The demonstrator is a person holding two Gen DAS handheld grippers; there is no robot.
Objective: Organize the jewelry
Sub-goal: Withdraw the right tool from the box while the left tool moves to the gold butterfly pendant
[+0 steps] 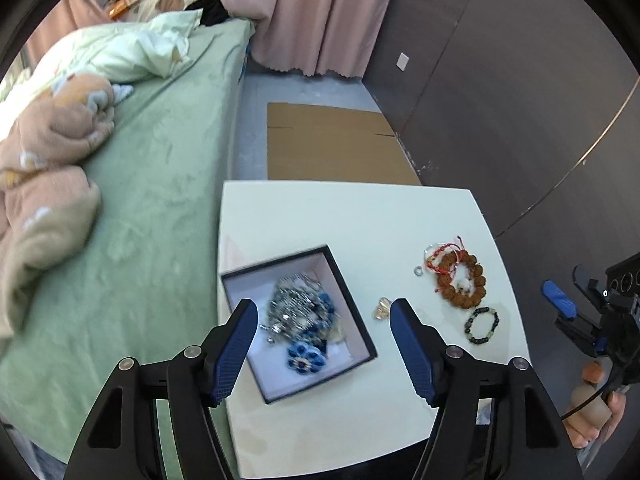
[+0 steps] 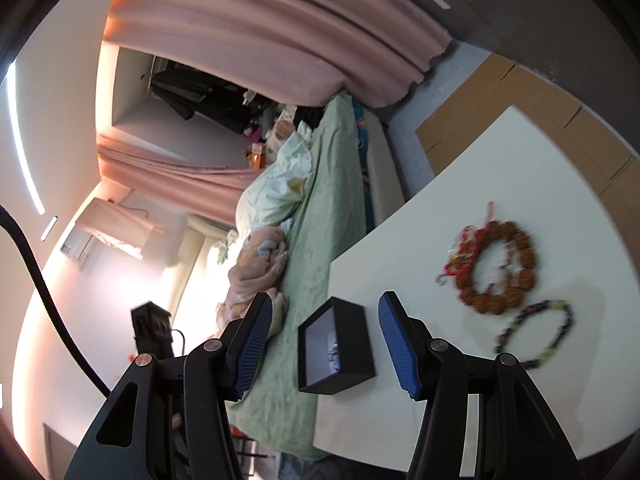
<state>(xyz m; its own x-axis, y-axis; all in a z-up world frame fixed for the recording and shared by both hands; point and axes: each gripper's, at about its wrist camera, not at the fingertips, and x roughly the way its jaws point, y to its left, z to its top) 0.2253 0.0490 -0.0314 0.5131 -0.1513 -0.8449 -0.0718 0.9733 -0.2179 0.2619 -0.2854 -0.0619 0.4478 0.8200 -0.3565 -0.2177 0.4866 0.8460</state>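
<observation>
Both grippers, left (image 1: 324, 344) and right (image 2: 324, 344), gape with nothing held. Necklaces (image 1: 298, 312) fill the box (image 1: 352, 304); bracelets (image 1: 460, 284) lie beside it.

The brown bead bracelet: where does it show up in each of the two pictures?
Left wrist view: brown bead bracelet at right of centre, on the white table.
Right wrist view: right side, blurred.
Shared landmark: the dark bead bracelet lying just beside it.

Open box (image 1: 352, 316) of perhaps tangled jewelry (image 1: 300, 312)
</observation>
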